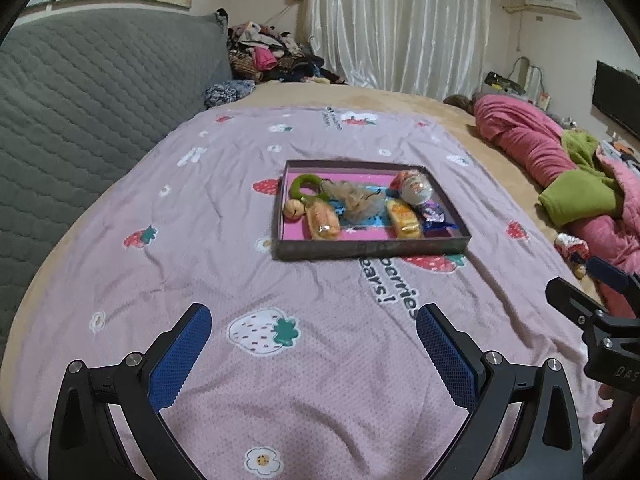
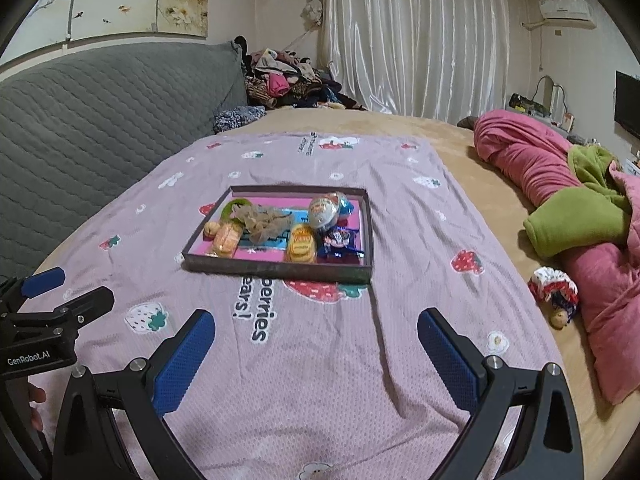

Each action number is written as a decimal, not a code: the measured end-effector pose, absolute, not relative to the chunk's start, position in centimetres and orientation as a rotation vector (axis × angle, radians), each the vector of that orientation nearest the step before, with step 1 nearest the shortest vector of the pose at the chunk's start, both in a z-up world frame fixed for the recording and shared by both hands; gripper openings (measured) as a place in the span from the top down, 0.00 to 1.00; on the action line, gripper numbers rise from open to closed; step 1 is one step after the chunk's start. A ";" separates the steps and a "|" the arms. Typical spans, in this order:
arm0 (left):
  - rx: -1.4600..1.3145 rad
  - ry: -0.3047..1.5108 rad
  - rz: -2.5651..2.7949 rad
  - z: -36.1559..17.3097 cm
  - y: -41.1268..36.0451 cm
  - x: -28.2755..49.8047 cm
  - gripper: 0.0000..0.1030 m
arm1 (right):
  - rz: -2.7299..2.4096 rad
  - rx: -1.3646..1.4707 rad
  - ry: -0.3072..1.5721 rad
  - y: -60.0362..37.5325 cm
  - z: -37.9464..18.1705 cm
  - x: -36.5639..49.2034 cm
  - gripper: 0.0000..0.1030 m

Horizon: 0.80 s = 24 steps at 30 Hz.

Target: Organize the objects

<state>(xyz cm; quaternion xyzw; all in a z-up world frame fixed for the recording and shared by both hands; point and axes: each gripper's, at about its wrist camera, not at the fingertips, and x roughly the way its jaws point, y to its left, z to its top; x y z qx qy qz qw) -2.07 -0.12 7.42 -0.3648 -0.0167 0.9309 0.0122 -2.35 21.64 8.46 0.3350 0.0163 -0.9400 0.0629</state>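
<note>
A shallow dark box with a pink floor (image 1: pixel 370 249) (image 2: pixel 276 270) lies on the pink strawberry-print cloth (image 1: pixel 280 380) (image 2: pixel 320 380) spread over the bed. Inside it are a green ring (image 1: pixel 305 184) (image 2: pixel 234 206), a beige scrunchie (image 1: pixel 360 200) (image 2: pixel 264 220), orange and yellow snack packets (image 1: pixel 322 222) (image 2: pixel 302 244), a round capsule toy (image 1: pixel 416 190) (image 2: pixel 324 210) and blue wrapped sweets (image 1: pixel 434 214) (image 2: pixel 340 240). My left gripper (image 1: pixel 314 322) hangs open over the cloth, well short of the box. My right gripper (image 2: pixel 316 324) is also open and empty, beside the left one.
A grey quilted headboard (image 1: pixel 92 92) (image 2: pixel 100 108) runs along the left. Pink and green bedding (image 1: pixel 560 168) (image 2: pixel 568 216) is bunched at the right, with a small red-and-white scrunchie (image 2: pixel 554 290) on the tan sheet. A clothes pile (image 1: pixel 272 56) lies by the curtain.
</note>
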 end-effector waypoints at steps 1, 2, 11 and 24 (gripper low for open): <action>-1.139 -0.054 2.904 7.2 -0.1 -2.1 0.01 | -2.839 1.008 0.041 21.7 8.3 -2.3 0.01; -1.150 -0.052 2.898 6.9 -0.1 -2.1 0.01 | -2.838 1.008 0.033 21.8 8.2 -2.3 0.01; -1.133 -0.067 2.883 5.7 0.4 -1.8 0.01 | -2.831 1.043 0.037 21.9 6.9 -2.2 0.01; -1.175 -0.076 2.846 3.9 1.1 -1.8 0.01 | -2.819 1.101 0.038 22.2 4.5 -2.3 0.01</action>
